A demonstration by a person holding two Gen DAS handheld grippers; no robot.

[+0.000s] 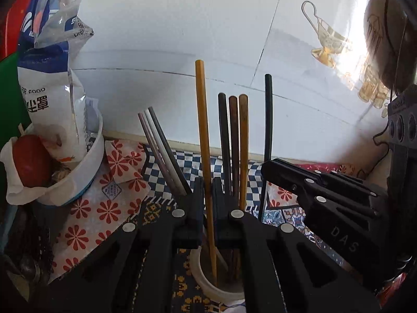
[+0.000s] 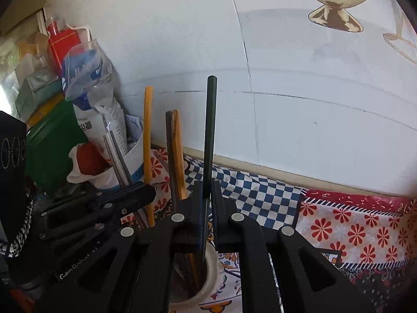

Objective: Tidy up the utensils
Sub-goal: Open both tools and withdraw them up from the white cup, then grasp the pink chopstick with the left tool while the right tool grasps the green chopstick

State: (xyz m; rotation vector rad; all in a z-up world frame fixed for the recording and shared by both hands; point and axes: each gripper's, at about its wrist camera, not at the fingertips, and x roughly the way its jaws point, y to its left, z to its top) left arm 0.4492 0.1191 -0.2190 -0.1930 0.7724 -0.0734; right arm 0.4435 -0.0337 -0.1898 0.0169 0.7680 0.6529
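A long yellow-ochre chopstick [image 1: 204, 140] stands upright between the fingers of the left gripper [image 1: 207, 190], clenched on its shaft, its lower end inside a white round ceramic holder [image 1: 208, 284] on the bench. The right gripper [image 2: 206, 193] grasps a slim dark green-black chopstick [image 2: 210, 130], also upright with its tip in the same holder [image 2: 211, 274]. Dark brown and tan wooden chopsticks [image 1: 233, 140] and three grey and white chopsticks [image 1: 161, 146] lean in the holder, crowding its mouth. A white tiled wall [image 1: 169, 26] rises close behind. To the left, a white bowl [image 1: 78, 180] with a red apple [image 1: 31, 160] and a plastic bag [image 1: 52, 99] sits on the patterned cloth [image 2: 351, 224].
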